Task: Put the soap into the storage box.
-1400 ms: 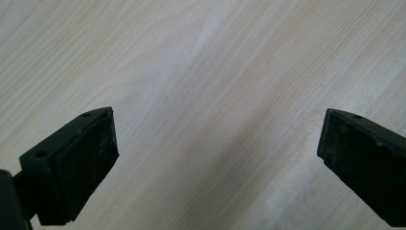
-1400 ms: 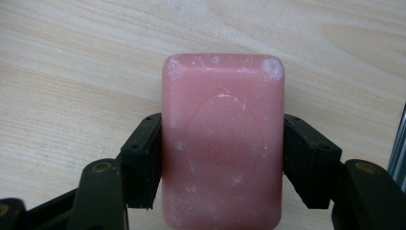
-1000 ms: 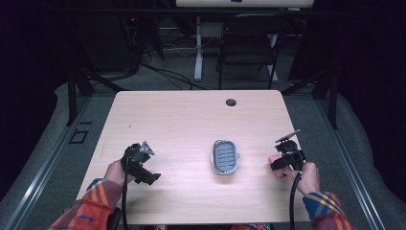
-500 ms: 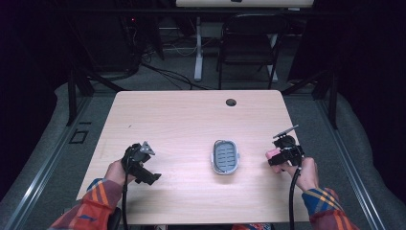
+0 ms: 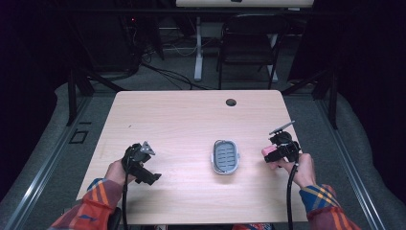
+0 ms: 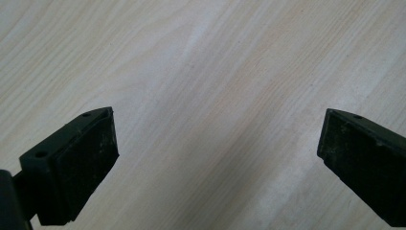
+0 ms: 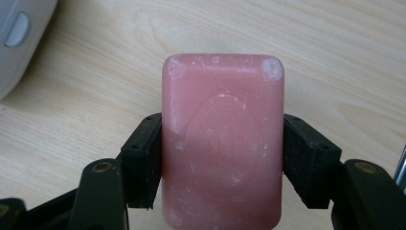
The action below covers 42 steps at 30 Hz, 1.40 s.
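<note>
Right gripper [image 5: 276, 152] was clamped on a pink soap bar [image 7: 222, 143], its pads pressed to the bar's two long sides, held just above the wooden table [image 5: 182, 120] near its right edge. The grey soap dish [image 5: 226, 156] lay just to the left of the bar, apart from it, with bare wood between them; its pale rim [image 7: 16, 33] showed at the corner of the right gripper view. Left gripper [image 5: 141, 165] stood well apart at the table's left, jaws wide, with bare wood between them. A small dark grommet hole [image 5: 231, 102] sat near the far edge. A folding chair [image 5: 249, 43] stood beyond the table.
</note>
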Each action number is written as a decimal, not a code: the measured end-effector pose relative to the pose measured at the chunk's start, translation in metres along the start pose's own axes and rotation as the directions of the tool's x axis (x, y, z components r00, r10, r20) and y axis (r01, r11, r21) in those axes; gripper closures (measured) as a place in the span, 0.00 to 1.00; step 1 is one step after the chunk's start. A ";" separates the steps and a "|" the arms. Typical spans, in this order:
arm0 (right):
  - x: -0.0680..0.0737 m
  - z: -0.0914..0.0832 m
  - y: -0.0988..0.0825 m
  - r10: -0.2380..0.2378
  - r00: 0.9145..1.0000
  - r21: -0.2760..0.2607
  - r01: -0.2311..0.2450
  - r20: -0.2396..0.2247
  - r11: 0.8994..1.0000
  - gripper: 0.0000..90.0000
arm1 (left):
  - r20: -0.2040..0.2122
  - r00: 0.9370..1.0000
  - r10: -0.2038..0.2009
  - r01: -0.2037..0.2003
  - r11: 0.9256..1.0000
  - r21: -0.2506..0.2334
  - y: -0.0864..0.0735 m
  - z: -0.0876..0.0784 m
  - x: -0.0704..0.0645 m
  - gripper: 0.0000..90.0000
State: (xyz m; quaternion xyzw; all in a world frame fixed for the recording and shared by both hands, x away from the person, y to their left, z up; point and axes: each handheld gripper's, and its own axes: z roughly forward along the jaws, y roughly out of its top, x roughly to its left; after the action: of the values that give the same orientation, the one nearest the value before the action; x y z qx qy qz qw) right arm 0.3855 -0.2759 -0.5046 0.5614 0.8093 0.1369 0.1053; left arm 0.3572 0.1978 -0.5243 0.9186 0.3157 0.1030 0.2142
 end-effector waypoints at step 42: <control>0.042 -0.014 0.037 -0.146 0.988 -0.001 0.146 -0.055 0.989 0.42 | -0.006 1.000 0.006 -0.006 1.000 0.006 0.001 0.001 -0.001 0.00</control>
State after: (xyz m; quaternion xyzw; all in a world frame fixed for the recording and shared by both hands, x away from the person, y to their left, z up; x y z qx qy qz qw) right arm 0.3986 -0.2253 -0.4798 0.4968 0.8510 0.1433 0.0919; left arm 0.3569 0.1960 -0.5246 0.9199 0.3139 0.1056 0.2101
